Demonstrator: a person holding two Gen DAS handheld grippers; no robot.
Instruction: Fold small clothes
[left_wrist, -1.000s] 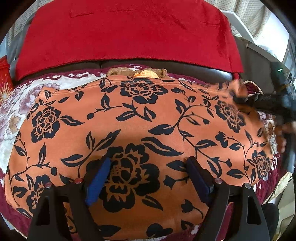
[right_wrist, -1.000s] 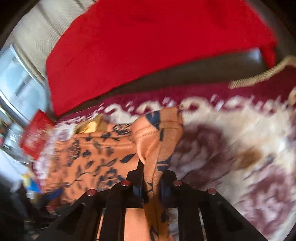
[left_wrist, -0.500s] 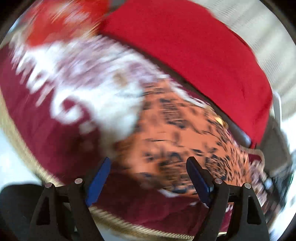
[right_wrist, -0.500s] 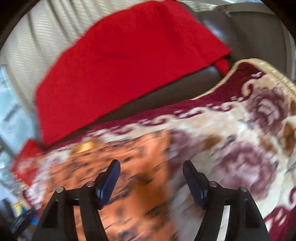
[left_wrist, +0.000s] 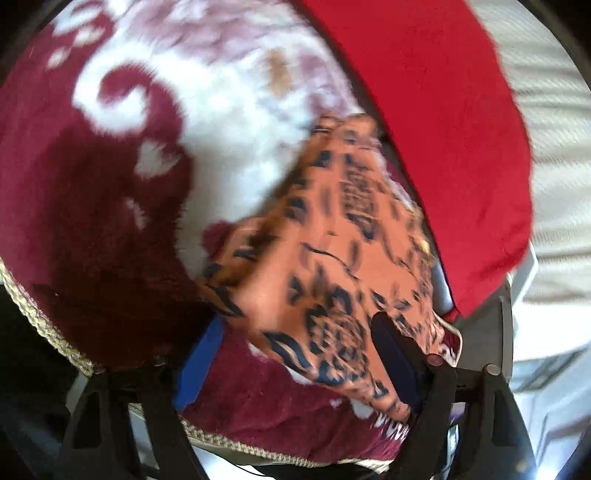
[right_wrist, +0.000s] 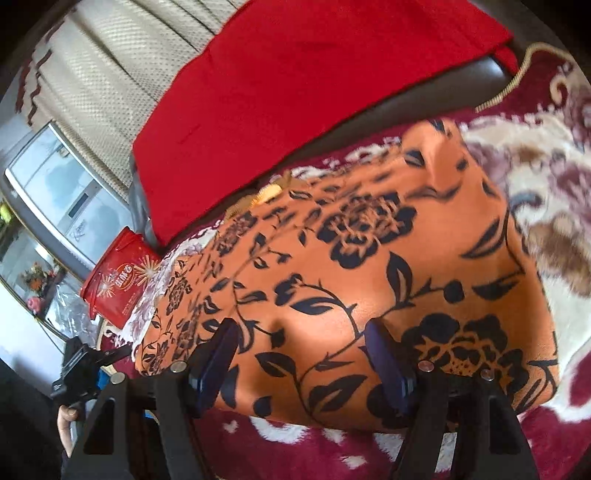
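Observation:
An orange garment with a black flower print lies spread flat on a maroon and cream plush blanket. My right gripper is open over the garment's near edge, its blue pads on either side of the cloth below, holding nothing. My left gripper is open at the garment's left end, seen blurred, with the near corner between its fingers. The left gripper also shows in the right wrist view at the far left, beside the garment's end.
A red cloth drapes the dark sofa back behind the blanket. A red tub stands past the garment's far left end. The blanket's braided edge runs along the seat front. Pale curtains and a window lie behind.
My right gripper let go of the garment's corner and opened; the cloth now lies flat. My left gripper swung from the middle of the garment to its left end.

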